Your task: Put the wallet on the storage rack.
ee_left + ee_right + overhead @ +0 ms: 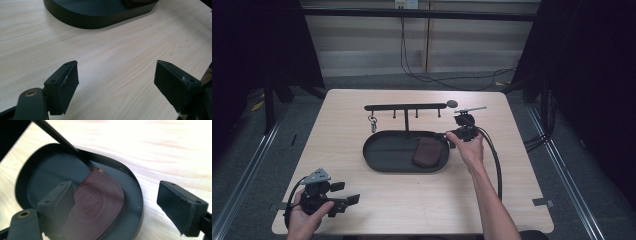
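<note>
Right hand-held gripper (458, 134): hovering at the tray's right end, jaws spread wide with nothing between them; in the right gripper view (125, 207) one jaw hangs over the pouch, the other out past the rim over bare wood.
Pouch (96, 205): dark red leather, embossed emblem, lying flat inside the right end of the tray (382, 165), close to its wall; the tray sits mid-desk (422, 210).
Left hand-held gripper (346, 194): parked near the front left corner of the desk, well apart from the tray, jaws wide and empty (116, 87).
Rack (406, 107): a black bar with hooks on a post rising from the tray's back edge; a key ring (372, 121) hangs near its left end.
Step in hand: looks like a reach for the pouch.
Risk, rim: the outer jaw sits outside the tray wall; closing from here would likely pinch the rim and tilt or drag the tray.
Risk, flat pouch: it lies flush, so the jaws may skid over the leather and merely push it.
Risk, post: a high swing could knock the rack.
</note>
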